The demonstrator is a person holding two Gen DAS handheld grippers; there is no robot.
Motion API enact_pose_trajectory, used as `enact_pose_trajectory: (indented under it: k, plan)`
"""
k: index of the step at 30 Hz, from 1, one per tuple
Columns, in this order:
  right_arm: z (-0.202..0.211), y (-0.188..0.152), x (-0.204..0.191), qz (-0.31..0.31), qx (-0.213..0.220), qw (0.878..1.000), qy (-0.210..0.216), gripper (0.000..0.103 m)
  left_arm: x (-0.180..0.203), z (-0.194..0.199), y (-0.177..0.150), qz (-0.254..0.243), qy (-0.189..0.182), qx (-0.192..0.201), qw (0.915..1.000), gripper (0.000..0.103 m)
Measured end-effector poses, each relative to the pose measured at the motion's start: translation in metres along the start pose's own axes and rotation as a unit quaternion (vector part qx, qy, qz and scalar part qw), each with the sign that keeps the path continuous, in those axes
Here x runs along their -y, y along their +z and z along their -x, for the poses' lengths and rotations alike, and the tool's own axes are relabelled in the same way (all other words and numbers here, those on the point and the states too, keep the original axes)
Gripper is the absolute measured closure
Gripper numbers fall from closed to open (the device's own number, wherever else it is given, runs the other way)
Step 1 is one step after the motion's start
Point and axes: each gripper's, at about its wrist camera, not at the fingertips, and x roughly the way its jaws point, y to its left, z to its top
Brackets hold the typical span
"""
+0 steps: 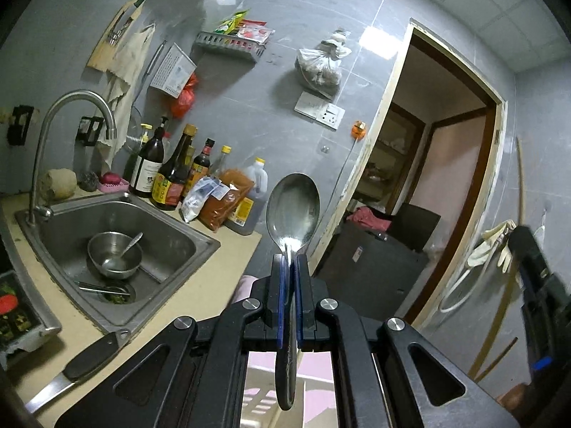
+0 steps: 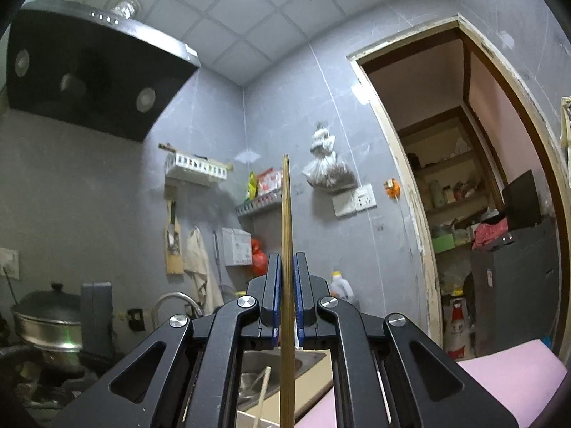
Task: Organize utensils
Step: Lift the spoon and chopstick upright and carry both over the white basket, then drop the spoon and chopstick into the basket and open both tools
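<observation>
A metal spoon [image 1: 292,210] is being held up in the air by the left gripper [image 1: 289,267], its neck pinched between the blue-lined fingers [image 1: 279,296], which are closed almost all the way around it, with the bowl sticking out front and the handle trailing back under the mechanism. Over on the other side, a single chopstick [image 2: 286,249] is being clamped the same way by the right gripper [image 2: 287,267], fingers shut tight on the thin shaft, tip pointing up toward the wall. Both pieces are being carried clear of the desk [image 1: 200,278], so the job at this point is probably transport to wherever utensils get stored; the white slotted rack [image 2: 194,169] on the wall looks like a candidate, though that's a guess. To get it done cleanly, the squeeze is probably best kept steady and swings kept gentle, since the polished steel is slick and curved and could pivot in the pads, and the chopstick, which looks like bamboo, is narrow and round enough to roll or slide. Long ends should be watched near the tiles. More stuff is waiting in the steel sink [image 1: 171,221]: a round metal bowl [image 1: 114,255] with another spoon in it, glossy and wet-looking. A black-handled knife [image 1: 82,363] is lying on the matte beige desk nearby.
</observation>
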Motion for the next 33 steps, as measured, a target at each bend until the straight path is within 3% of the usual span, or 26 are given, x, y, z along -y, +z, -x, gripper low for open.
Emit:
enact_pose_trajectory:
  k: [8, 17, 24, 33]
  plan:
    - [-0.009, -0.026, -0.003, 0.045, -0.024, 0.999, -0.016, 0.098, -0.002, -0.003, -0.024, 0.005, 0.019, -0.003, 0.9998, 0.100]
    - [-0.006, -0.050, -0.007, 0.078, -0.055, 0.995, -0.014, 0.098, 0.007, 0.005, -0.049, -0.033, 0.034, -0.011, 0.9988, 0.100]
    - [0.000, -0.060, -0.003, 0.081, -0.088, 0.993, -0.014, 0.098, 0.014, 0.010, -0.062, -0.056, 0.044, -0.034, 0.9969, 0.100]
    - [0.008, -0.059, 0.002, 0.074, -0.120, 0.990, -0.014, 0.097, 0.012, 0.017, -0.063, -0.045, 0.030, -0.073, 0.9958, 0.094]
